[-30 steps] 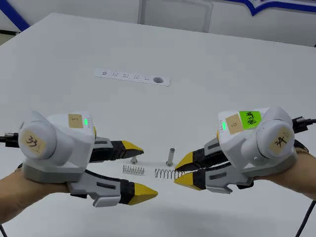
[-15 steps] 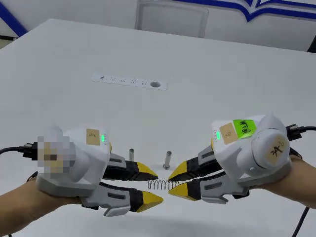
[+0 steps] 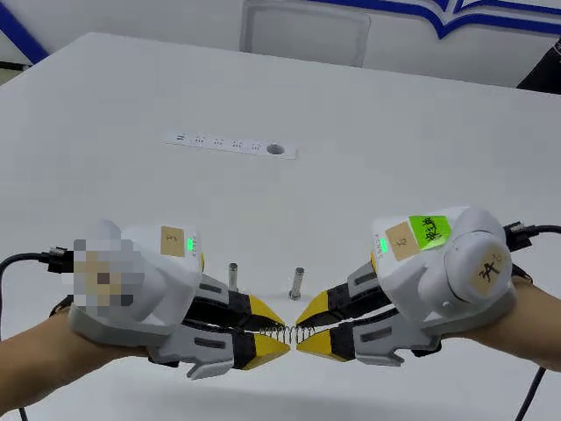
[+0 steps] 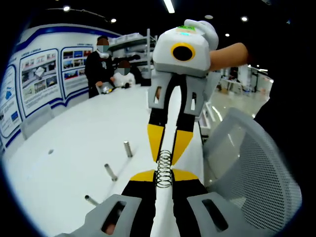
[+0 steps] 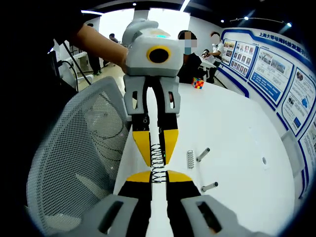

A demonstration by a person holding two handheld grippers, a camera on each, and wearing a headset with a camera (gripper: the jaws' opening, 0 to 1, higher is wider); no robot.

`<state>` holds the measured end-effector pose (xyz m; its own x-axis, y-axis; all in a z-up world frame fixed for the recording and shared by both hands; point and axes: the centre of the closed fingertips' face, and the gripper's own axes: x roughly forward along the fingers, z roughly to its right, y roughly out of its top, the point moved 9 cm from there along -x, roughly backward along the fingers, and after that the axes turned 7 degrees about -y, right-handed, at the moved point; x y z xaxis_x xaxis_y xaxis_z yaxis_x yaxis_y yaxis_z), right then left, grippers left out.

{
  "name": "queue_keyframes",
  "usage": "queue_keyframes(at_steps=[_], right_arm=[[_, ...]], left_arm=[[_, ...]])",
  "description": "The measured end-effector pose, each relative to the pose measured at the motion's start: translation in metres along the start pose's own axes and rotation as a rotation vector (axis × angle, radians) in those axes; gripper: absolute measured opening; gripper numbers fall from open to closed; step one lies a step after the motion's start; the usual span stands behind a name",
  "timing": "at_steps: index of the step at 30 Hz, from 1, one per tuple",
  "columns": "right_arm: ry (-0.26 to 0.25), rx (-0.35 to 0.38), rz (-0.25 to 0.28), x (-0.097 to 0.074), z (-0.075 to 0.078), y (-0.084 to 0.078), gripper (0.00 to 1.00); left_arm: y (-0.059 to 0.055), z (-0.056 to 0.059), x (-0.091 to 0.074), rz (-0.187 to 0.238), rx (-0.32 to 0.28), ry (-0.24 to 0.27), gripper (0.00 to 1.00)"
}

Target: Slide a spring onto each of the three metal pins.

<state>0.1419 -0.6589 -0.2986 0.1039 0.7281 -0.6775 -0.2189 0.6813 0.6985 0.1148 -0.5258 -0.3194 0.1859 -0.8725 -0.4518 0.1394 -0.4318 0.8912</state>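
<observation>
Steel spring [image 3: 291, 333] spans between both claws. Left claw [image 3: 282, 333] is pinched closed on one end, right claw [image 3: 300, 333] closed on the other. Just behind, left pin [image 3: 233, 274] and right pin [image 3: 298, 282] stand upright on the white counter [image 3: 394, 175].

The round sticker [image 3: 487, 267] on the right tool [image 3: 304, 331] reads 34.

Both ends of the spring [image 3: 290, 333] were buried between the tips of my left gripper [image 3: 279, 331] and right gripper [image 3: 303, 331], and the chair [image 3: 302, 35] got cropped off up top.
</observation>
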Motion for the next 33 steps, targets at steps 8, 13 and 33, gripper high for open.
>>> queue_keyframes(at_steps=[8,13,33], right_arm=[[0.009,-0.033,-0.018,-0.001,0.001,-0.004,0.15],[0.009,0.007,0.004,-0.002,0.004,-0.009,0.12],[0.020,0.142,0.154,-0.014,0.013,0.010,0.11]], left_arm=[[0.004,0.001,0.001,0.011,0.036,-0.028,0.10],[0.006,-0.001,-0.001,0.024,0.026,-0.021,0.10],[0.009,-0.006,0.000,0.009,0.047,-0.005,0.10]])
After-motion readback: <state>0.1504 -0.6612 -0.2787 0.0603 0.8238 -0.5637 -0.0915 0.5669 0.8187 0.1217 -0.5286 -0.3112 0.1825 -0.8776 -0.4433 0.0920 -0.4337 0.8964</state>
